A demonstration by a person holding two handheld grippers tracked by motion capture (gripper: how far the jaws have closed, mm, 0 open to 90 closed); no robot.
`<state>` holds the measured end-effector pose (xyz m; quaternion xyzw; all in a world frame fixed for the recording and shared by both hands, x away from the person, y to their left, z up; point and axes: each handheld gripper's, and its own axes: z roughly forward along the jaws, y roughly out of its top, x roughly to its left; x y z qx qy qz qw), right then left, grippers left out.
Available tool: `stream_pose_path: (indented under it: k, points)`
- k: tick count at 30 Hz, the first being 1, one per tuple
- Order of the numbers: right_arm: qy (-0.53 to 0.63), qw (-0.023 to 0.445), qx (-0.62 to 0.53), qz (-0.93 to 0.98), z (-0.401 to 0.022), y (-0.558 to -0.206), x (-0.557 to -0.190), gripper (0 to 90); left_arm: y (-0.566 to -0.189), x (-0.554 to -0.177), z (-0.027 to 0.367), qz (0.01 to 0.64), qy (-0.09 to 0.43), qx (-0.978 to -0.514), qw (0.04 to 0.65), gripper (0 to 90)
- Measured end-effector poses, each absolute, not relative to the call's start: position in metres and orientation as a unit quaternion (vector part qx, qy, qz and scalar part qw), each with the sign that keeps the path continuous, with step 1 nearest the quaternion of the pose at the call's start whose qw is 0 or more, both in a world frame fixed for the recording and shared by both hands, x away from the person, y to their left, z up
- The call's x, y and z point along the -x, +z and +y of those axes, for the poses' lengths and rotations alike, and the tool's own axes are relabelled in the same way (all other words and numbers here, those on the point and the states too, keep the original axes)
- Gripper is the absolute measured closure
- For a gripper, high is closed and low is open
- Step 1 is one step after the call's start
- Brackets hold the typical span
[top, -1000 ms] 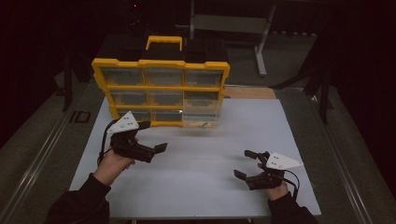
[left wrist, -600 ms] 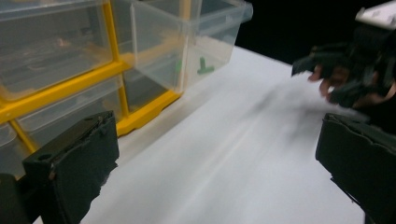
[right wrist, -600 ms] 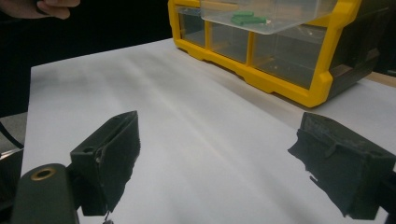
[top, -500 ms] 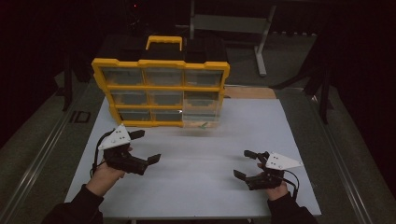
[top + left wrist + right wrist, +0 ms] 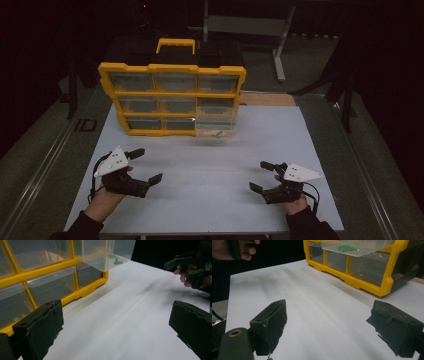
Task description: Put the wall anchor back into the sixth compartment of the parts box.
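The left tongs (image 5: 141, 166) are now lower left, pulled back from the organizer (image 5: 172, 93) at upper centre, spread wide and empty. The right tongs (image 5: 262, 177) are also released; the drawer (image 5: 216, 120) stays pulled out, so reaching in seems next.

Contents of the closed drawers of the yellow organizer (image 5: 172, 95) cannot be made out through the cloudy fronts. In the pulled-out clear drawer (image 5: 216, 127), small green pieces (image 5: 347, 248) are seen, their kind too small to tell. The organizer is cut off by the left gripper view's top and left edges.
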<state>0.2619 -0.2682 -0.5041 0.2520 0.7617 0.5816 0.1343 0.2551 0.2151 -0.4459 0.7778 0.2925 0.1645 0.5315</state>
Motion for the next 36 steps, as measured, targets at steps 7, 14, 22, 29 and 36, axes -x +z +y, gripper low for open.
stream_pose_path:
  k: [7,14,22,29,36]
  points:
    - [0.582,0.133,-0.251,0.762,-0.267,-0.504,-0.262,13.8,-0.461,-0.249,0.22,0.301,0.165,-0.78,0.524,0.0]
    - [0.581,0.132,-0.25,0.763,-0.266,-0.505,-0.262,13.7,-0.475,-0.244,0.225,0.303,0.161,-0.776,0.529,0.0]
    - [0.581,0.132,-0.249,0.764,-0.265,-0.504,-0.262,13.7,-0.488,-0.241,0.229,0.319,0.163,-0.78,0.514,0.0]
    - [0.581,0.132,-0.246,0.765,-0.263,-0.504,-0.262,13.7,-0.5,-0.239,0.234,0.343,0.164,-0.766,0.519,0.0]
    - [0.581,0.131,-0.246,0.765,-0.263,-0.505,-0.262,13.7,-0.508,-0.24,0.237,0.348,0.173,-0.76,0.521,0.0]
